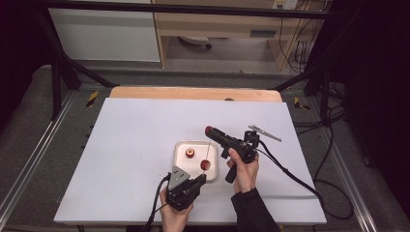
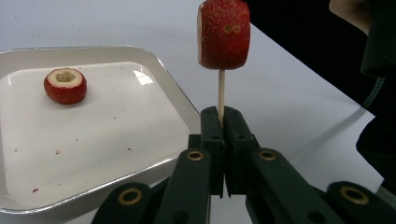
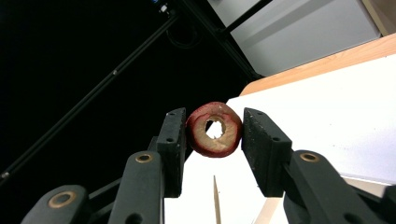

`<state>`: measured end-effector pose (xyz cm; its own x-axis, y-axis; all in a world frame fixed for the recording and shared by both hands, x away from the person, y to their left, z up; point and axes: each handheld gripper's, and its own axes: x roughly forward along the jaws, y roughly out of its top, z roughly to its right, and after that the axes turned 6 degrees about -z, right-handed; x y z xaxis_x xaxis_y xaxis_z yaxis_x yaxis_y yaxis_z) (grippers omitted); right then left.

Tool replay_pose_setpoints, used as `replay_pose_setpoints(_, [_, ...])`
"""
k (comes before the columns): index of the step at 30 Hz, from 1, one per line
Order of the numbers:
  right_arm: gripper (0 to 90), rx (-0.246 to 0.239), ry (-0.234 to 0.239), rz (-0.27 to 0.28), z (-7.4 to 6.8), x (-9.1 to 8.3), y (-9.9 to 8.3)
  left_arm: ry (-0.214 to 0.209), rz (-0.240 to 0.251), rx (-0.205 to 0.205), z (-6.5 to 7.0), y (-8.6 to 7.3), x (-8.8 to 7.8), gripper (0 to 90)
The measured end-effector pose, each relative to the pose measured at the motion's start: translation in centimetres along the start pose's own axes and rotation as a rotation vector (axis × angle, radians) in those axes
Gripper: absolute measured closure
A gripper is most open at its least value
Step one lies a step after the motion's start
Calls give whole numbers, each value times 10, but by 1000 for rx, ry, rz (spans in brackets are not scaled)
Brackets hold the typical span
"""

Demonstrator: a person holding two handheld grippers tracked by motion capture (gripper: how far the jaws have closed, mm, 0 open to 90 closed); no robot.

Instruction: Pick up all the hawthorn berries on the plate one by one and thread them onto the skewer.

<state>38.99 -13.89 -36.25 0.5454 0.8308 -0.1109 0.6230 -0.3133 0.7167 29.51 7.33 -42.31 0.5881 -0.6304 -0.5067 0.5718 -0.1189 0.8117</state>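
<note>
My left gripper [image 1: 197, 181] [image 2: 222, 116] is shut on a thin wooden skewer [image 2: 221, 91] that stands upright with one red cored fruit piece [image 2: 224, 33] [image 1: 206, 165] threaded on it. A second red cored piece [image 2: 65, 85] [image 1: 190, 153] lies on the white tray [image 2: 140, 60] [image 1: 180, 145]. My right gripper [image 1: 211, 130] [image 3: 214, 137], held above the tray's far right corner, is shut on a red fruit ring [image 3: 214, 129] with a hole through its middle. The skewer's pointed tip [image 3: 215, 186] shows just below that ring.
The white board [image 1: 135, 145] covers the table, with a wooden edge [image 1: 193, 93] at the back. A metal tool [image 1: 264, 132] lies on the board to the right of my right gripper. Black cables trail off toward the right and the front.
</note>
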Motion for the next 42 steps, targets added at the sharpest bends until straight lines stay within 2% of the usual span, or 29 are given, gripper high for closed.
replay_pose_setpoints(14, [614,-1,8,0,0,-1,0,0,8,-22,-3,6,2,883])
replay_pose_setpoints(25, [614,-13,9,3,0,0,-2,-2,-4,-13,-3,6,4,883])
replay_pose_setpoints(42, [615,-27,-2,0,1,1,-2,-7,3,-23,-4,5,3,883])
